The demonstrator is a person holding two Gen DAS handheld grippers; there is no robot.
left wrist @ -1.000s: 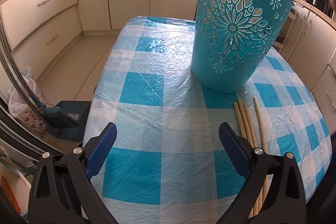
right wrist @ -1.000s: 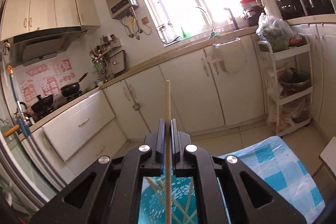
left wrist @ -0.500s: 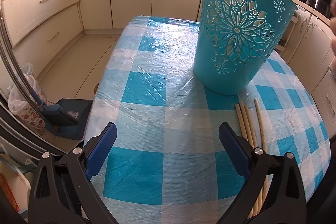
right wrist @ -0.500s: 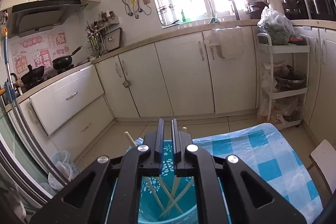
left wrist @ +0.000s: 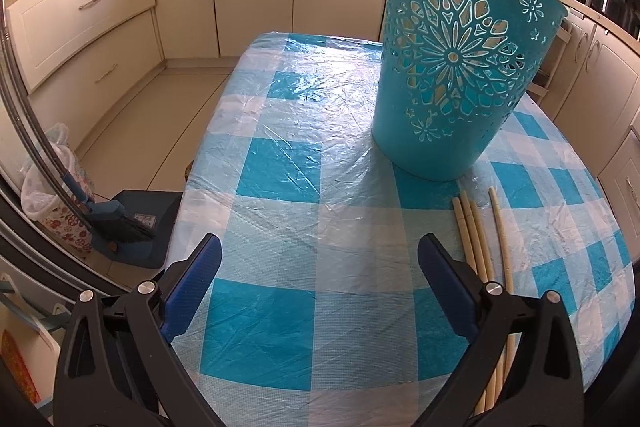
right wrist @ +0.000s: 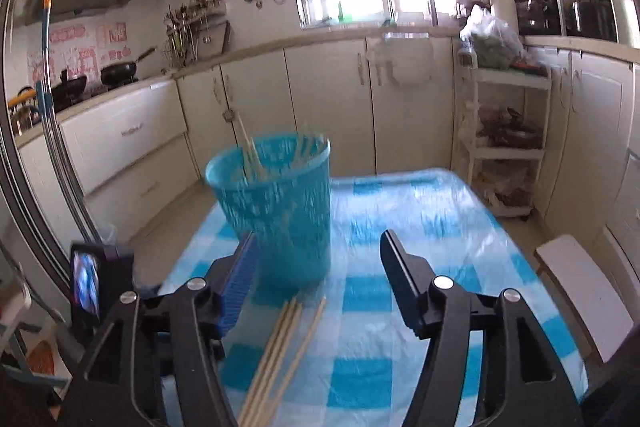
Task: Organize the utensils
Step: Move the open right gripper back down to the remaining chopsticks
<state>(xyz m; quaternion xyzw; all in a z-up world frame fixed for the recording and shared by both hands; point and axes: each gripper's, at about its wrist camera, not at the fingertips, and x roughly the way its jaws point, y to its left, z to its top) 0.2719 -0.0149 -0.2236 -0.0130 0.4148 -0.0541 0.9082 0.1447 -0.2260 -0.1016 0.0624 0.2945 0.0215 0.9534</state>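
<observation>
With the left gripper [left wrist: 318,283] gaping empty over the checked tablecloth [left wrist: 280,171], the teal basket [left wrist: 452,75] upright mid-table and four loose chopsticks [right wrist: 280,343] before it, the right gripper [right wrist: 318,281], jaws opening on nothing, should drop squarely over one stick.

One teal cut-out basket [left wrist: 452,79] and four loose chopsticks [left wrist: 476,243] lie on the checked table [left wrist: 280,211], with several more chopsticks standing in the basket
</observation>
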